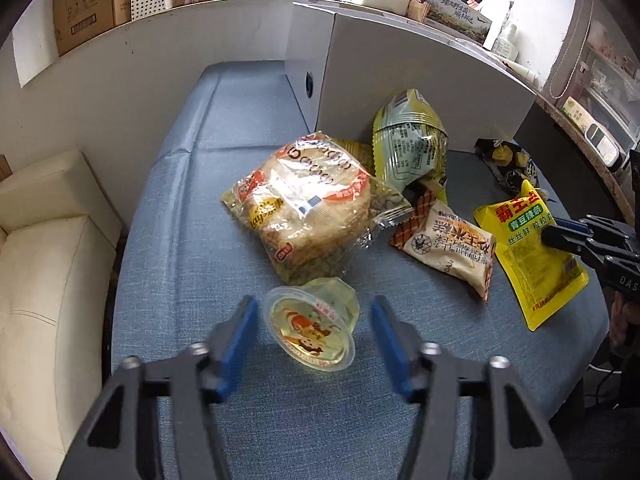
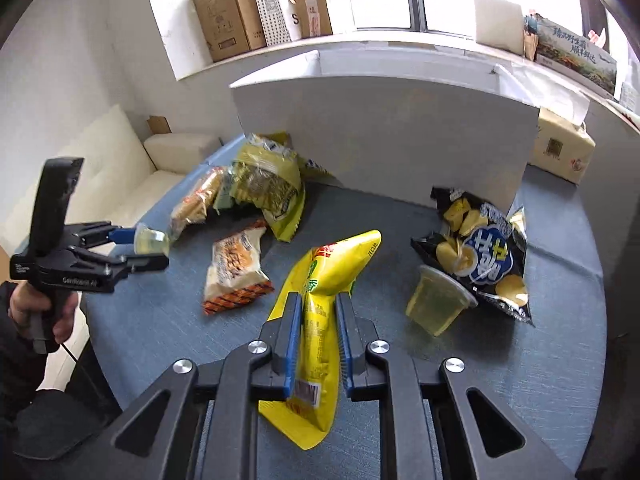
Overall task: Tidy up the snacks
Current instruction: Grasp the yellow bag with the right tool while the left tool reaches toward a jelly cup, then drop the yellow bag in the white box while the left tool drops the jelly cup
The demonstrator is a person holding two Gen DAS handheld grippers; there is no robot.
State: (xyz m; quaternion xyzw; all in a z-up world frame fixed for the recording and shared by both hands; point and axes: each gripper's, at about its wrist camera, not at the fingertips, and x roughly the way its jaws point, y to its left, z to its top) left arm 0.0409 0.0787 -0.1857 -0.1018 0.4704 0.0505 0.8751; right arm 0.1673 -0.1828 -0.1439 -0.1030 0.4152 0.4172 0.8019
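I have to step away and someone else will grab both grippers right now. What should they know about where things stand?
Left gripper: open, fingers either side of a jelly cup, not closed on it.
Right gripper: shut on the yellow pouch, gripped mid-body.
On the blue tabletop: bread bag, green-yellow bag, rice cracker pack, black chip bag, second jelly cup.
White box stands behind them.
Done: nothing visibly sorted yet. Left: every snack.

Yellow pouch (image 2: pixel 320 320) – blue tablecloth (image 1: pixel 180 240) – black chip bag (image 2: pixel 480 256) – blue claw pads (image 1: pixel 240 336).
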